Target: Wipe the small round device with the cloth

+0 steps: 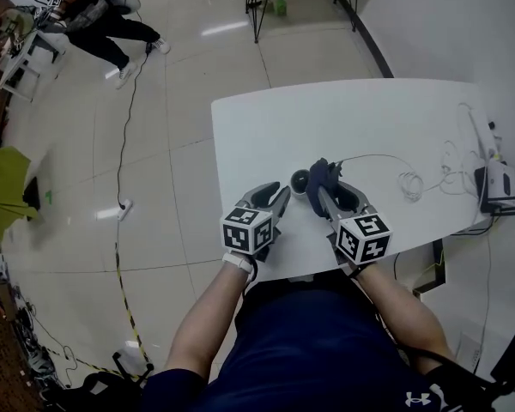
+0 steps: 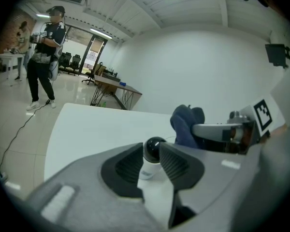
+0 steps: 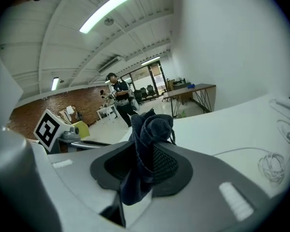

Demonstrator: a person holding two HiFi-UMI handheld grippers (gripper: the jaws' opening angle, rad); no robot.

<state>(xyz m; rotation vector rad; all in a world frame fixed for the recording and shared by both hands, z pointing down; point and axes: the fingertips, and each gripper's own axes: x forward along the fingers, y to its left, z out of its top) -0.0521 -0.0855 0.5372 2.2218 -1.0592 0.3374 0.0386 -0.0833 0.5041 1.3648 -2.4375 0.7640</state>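
Observation:
The small round device [image 1: 299, 181], a black dome on a white base, sits at the near middle of the white table [image 1: 369, 114]. My left gripper [image 1: 280, 197] is shut on it; in the left gripper view the device [image 2: 154, 149] is pinched between the two dark pads [image 2: 123, 168]. My right gripper [image 1: 324, 192] is just to its right, shut on a bunched dark blue cloth [image 1: 319, 173]. In the right gripper view the cloth [image 3: 152, 127] sticks up out of the jaws and hangs down between them. The cloth [image 2: 186, 123] hovers right beside the device.
A thin white cord [image 1: 373, 157] runs from the device to a coil of cables [image 1: 412, 184]. A white box [image 1: 500, 181] with more wires stands at the table's right edge. A person [image 1: 103, 24] stands far off on the tiled floor.

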